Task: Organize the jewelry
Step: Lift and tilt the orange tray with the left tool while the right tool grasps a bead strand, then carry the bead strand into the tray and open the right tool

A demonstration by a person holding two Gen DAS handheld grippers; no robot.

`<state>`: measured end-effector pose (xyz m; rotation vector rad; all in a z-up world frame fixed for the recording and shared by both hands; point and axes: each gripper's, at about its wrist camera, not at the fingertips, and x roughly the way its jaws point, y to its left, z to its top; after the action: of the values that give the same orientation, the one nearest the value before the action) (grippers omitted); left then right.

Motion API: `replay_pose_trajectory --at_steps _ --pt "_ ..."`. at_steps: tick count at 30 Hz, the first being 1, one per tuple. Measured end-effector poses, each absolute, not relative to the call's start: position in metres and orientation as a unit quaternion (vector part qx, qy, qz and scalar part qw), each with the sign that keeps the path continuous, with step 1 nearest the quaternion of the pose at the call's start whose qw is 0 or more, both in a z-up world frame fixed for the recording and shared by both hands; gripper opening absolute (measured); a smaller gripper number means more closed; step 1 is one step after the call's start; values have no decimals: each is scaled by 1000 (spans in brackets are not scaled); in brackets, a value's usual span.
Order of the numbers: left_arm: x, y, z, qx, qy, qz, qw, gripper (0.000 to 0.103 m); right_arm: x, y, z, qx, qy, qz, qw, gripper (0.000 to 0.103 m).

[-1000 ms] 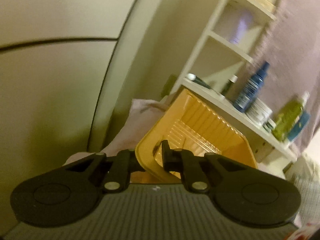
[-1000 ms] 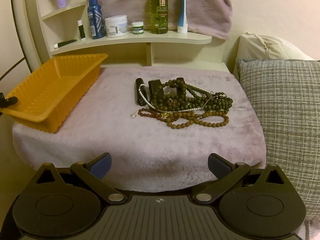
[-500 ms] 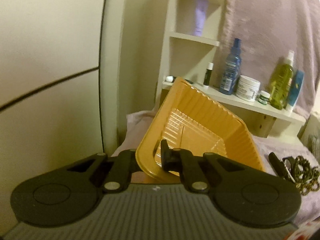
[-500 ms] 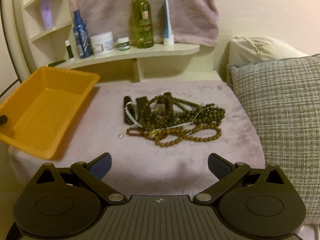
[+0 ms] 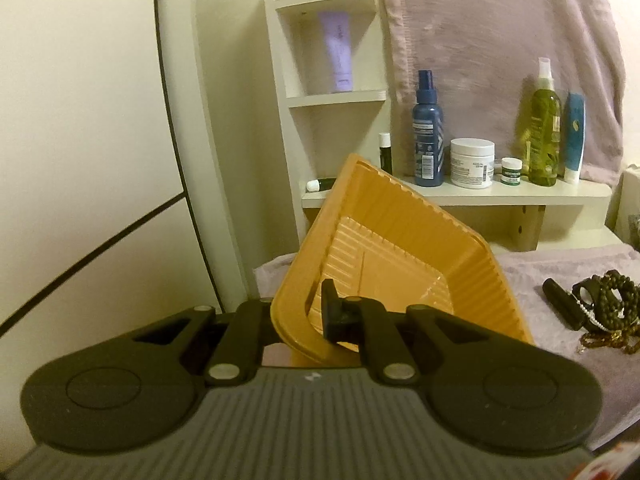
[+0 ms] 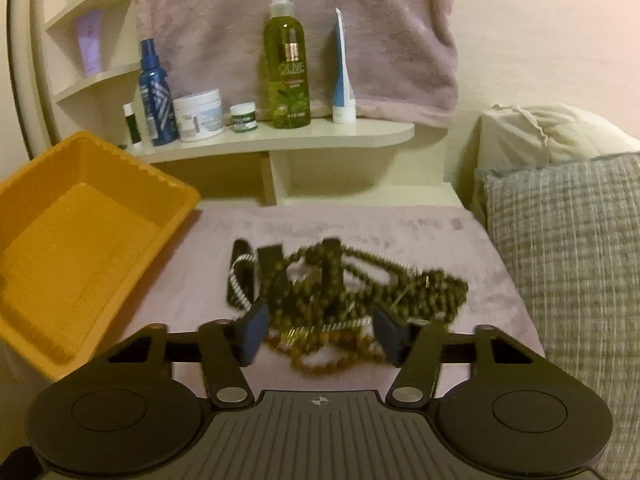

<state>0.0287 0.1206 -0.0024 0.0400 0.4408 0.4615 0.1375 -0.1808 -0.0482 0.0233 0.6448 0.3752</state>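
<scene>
Our left gripper [image 5: 310, 314] clamps the orange tray's [image 5: 400, 240] rim; our right gripper's [image 6: 318, 332] jaws, just closing, stand apart around blurred beads [image 6: 360, 284], not pressing them.

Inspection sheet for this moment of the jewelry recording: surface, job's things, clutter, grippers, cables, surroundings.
Surface: pink fluffy cover, otherwise bare.
Job's things: orange tray, empty, at the left; bead necklaces heaped mid-cover, with dark oblong pieces beside them.
Clutter: bottles, jars and tubes on the shelf, none on the cover.
Grippers: left gripper shut on the tray's rim, tray tilted; right gripper has just been closing, its jaws either side of the heap's near edge, no pressing visible.
Cables: nothing seen.
Surroundings: grey cushion to the right, pink cloth hanging behind the shelf.
</scene>
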Motion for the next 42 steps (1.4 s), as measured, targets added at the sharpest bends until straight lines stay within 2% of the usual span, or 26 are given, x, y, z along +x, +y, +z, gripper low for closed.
replay_pose_trajectory --at_steps 11,12,13,14,23,30,37,42 --pt "35 115 -2 33 215 232 948 8 184 -177 -62 2 338 185 923 25" --pt "34 115 -2 32 216 233 948 8 185 -177 -62 5 338 187 922 21" --pt "34 115 -2 31 216 233 948 8 185 -178 -62 7 337 190 922 10" --pt "34 115 -2 32 216 233 948 8 185 -177 -60 2 334 186 924 7" --pt "33 119 -3 19 215 230 949 8 179 -180 -28 3 296 192 936 7" --pt "34 120 -2 17 217 227 949 8 170 -151 5 35 285 265 920 7" --pt "33 121 -1 8 221 223 949 8 165 -95 3 85 325 360 870 7" --pt "33 121 0 6 223 222 949 8 161 -64 -9 79 352 393 846 7"
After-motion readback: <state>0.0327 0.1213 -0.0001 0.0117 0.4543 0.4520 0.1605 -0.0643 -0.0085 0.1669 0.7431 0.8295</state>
